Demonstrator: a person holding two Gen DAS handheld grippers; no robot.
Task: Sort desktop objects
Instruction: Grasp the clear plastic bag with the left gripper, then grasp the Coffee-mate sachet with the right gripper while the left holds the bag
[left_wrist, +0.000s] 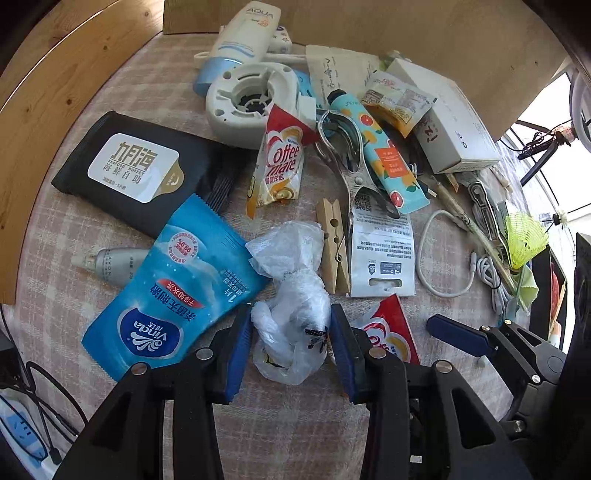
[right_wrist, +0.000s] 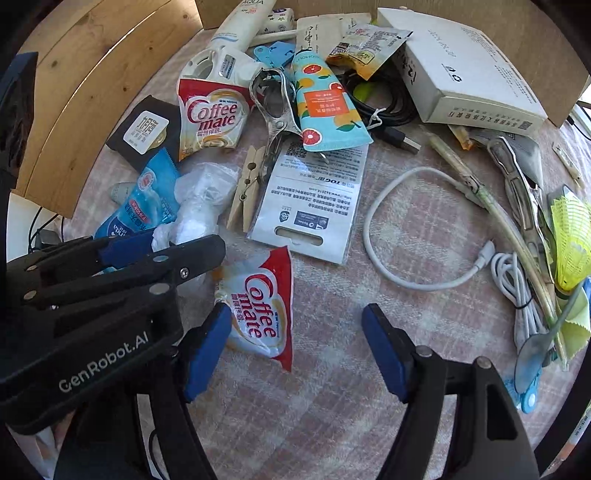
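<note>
My left gripper (left_wrist: 291, 343) has its blue pads on both sides of a crumpled clear plastic bag (left_wrist: 291, 295), touching it and closed on its near end. The bag lies on the checked cloth beside a blue Vinda wipes pack (left_wrist: 166, 295). My right gripper (right_wrist: 295, 347) is open, low over the cloth, with a Coffee mate sachet (right_wrist: 258, 310) lying against its left pad. The left gripper (right_wrist: 129, 254) shows in the right wrist view at the left, its fingers on the plastic bag (right_wrist: 199, 206). The right gripper's finger (left_wrist: 458, 334) shows at the right of the left wrist view.
Clutter covers the cloth: a black wipes pack (left_wrist: 136, 170), second Coffee mate sachet (left_wrist: 280, 162), wooden clothespin (left_wrist: 334, 247), metal clip (left_wrist: 343, 147), orange-print tube (left_wrist: 384, 155), white box (right_wrist: 465, 66), white cables (right_wrist: 424, 229), yellow shuttlecock (right_wrist: 572, 236). Wooden walls stand left and behind.
</note>
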